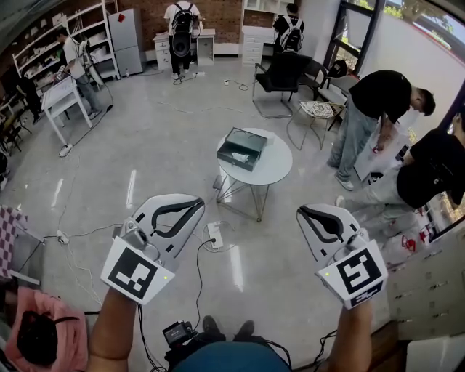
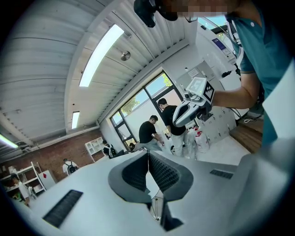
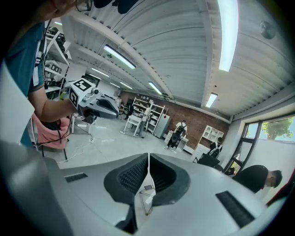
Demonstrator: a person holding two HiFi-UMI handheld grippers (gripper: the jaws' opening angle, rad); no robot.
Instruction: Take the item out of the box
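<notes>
Box [image 1: 242,147] sits on the round bench [image 1: 280,168], well ahead of you, with a pale item [image 1: 239,156] inside. Your left gripper [image 2: 148,159] and right gripper [image 3: 148,161] both have their fingers pressed together, holding nothing. Arrive like that and you'd likely shove the box toward the bench's edge.

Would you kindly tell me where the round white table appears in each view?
Head view: table, picture centre.
Left gripper view: table low centre, in the slit below the closed jaws.
Right gripper view: table likewise, low centre.
Shared landmark: brick wall.
</notes>
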